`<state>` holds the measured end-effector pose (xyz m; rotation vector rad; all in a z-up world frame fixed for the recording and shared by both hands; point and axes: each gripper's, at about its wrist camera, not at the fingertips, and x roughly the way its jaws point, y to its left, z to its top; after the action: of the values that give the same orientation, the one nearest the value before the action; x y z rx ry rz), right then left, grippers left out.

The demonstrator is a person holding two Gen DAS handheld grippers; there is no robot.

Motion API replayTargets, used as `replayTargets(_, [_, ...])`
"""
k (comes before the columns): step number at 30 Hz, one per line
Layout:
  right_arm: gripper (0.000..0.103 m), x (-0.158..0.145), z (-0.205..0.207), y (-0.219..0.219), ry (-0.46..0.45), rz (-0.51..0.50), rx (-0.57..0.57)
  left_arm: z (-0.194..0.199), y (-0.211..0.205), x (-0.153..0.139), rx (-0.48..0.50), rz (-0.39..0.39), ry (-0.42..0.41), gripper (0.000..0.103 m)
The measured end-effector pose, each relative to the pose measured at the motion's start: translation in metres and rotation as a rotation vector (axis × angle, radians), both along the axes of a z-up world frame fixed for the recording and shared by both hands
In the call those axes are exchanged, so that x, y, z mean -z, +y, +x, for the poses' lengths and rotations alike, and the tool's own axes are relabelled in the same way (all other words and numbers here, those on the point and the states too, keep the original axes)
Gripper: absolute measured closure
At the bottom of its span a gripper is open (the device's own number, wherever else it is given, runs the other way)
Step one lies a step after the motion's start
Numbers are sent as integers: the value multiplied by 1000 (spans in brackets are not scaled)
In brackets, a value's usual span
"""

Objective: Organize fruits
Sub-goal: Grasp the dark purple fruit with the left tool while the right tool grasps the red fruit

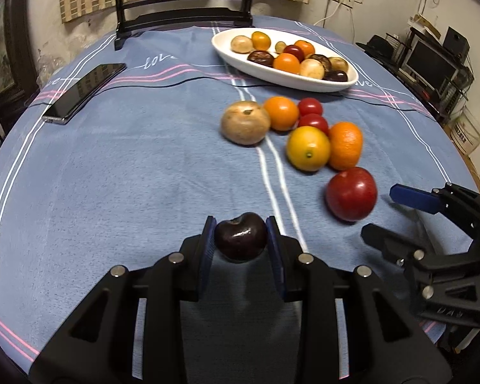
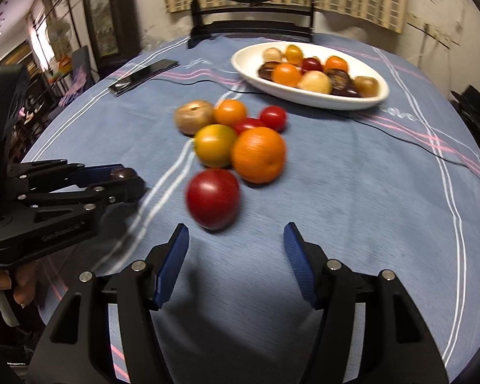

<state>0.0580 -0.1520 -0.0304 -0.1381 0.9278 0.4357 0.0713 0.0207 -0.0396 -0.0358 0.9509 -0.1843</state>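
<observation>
My left gripper (image 1: 241,224) is shut on a dark purple plum (image 1: 241,240) just above the blue tablecloth; it also shows in the right wrist view (image 2: 134,180) at the left. My right gripper (image 2: 236,236) is open and empty, just short of a red apple (image 2: 213,198), which also shows in the left wrist view (image 1: 351,194). Loose fruit lies beyond: an orange (image 2: 259,155), a yellow-green citrus (image 2: 215,145), a tan fruit (image 2: 194,117), a small orange (image 2: 229,112) and two red tomatoes (image 2: 273,117). A white oval dish (image 2: 316,100) holds several fruits.
A black phone (image 1: 83,92) lies at the left of the table, with a thin black cable (image 1: 182,80) running across the cloth in front of the dish. A dark wooden stand (image 1: 184,16) is at the table's far edge. Shelves with electronics (image 1: 432,60) stand at the right.
</observation>
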Motion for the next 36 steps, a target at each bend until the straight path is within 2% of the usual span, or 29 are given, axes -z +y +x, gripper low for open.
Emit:
replayTargets(11, [40, 9, 24, 25, 51, 4, 32, 3, 7, 4, 9, -24, -9, 71])
replayTargets(12, [42, 10, 24, 27, 49, 4, 34, 3, 7, 4, 9, -21, -11, 71])
replayTargets(15, [62, 10, 24, 29, 31, -23, 45, 3, 6, 4, 6, -16, -12, 70])
replayTargets(18, [63, 9, 18, 33, 11, -52, 1, 3, 3, 4, 6, -2, -14, 70])
replayTargets(24, [63, 8, 14, 10, 38, 12, 20, 2, 4, 2, 2, -3, -7, 70])
replayTargets(36, [63, -6, 10, -45, -8, 64, 116, -1, -3, -3, 12, 16, -20, 71])
